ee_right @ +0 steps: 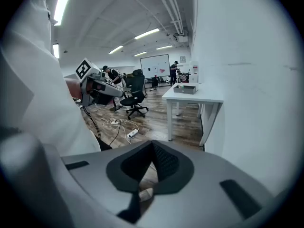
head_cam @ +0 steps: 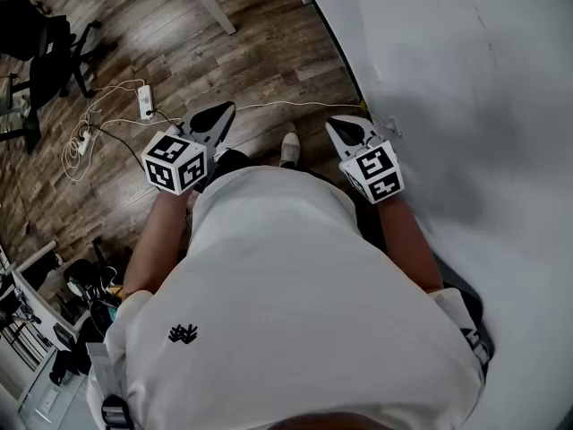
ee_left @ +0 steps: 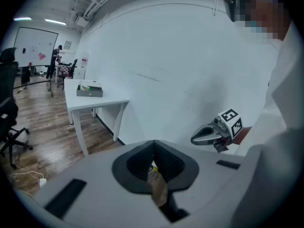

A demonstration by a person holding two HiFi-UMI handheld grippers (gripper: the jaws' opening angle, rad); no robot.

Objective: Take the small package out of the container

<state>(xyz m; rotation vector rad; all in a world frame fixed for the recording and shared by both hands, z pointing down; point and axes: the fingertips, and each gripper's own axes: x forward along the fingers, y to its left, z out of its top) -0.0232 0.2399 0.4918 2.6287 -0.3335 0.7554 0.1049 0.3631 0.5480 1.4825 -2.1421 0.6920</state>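
Observation:
A low grey container stands on a white table some way off, against the wall; in the right gripper view the container sits on the table too. What lies in it is too small to make out. Both grippers are held close to the person's body over the wooden floor, far from the table. My left gripper has its jaws together with nothing between them. My right gripper is likewise shut and empty. Each shows in the other's view: the right gripper, the left gripper.
A white wall runs along the right. A power strip with loose cables lies on the floor ahead. Black office chairs stand at the left, another chair further in. A whiteboard and people are far back.

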